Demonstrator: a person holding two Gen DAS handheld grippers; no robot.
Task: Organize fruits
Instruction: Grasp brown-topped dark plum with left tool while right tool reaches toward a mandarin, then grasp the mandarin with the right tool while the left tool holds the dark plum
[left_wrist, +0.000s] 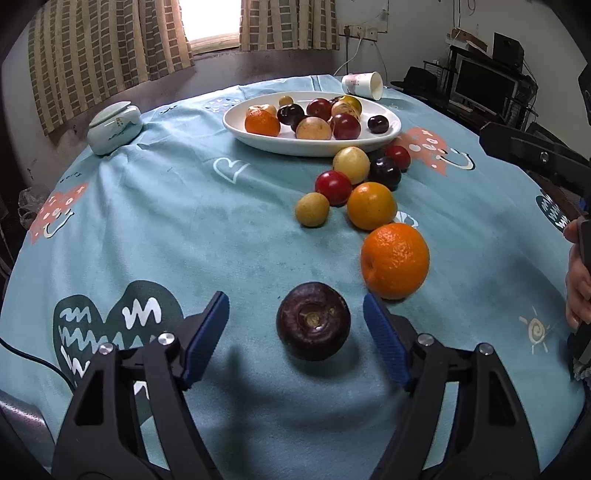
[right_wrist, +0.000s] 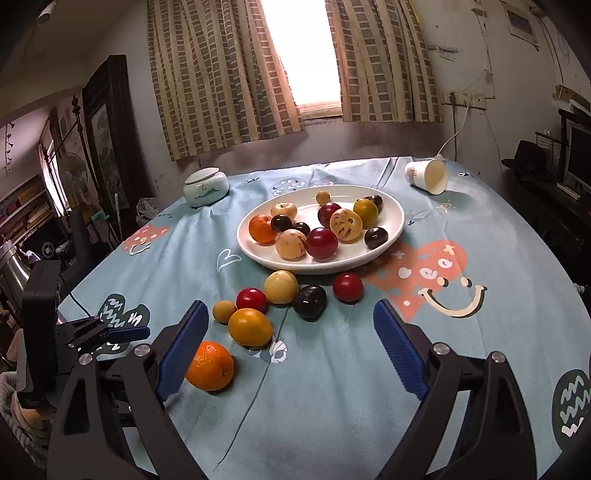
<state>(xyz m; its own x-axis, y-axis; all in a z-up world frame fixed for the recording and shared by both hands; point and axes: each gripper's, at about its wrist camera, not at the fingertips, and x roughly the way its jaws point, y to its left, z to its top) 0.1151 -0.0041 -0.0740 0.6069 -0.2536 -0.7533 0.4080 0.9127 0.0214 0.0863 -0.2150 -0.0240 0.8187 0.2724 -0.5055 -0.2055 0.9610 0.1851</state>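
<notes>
A white oval plate holds several fruits at the table's far side. More fruits lie loose on the blue cloth before it. A dark purple fruit lies between the fingers of my open left gripper, untouched. A big orange sits just right of it. A smaller orange, red, yellow and dark fruits lie beyond. My right gripper is open and empty, above the cloth near the loose fruits. The left gripper shows in the right wrist view at the left edge.
A lidded ceramic jar stands at the far left. A paper cup lies on its side behind the plate. The table edge curves on all sides. Shelves and a monitor stand to the right.
</notes>
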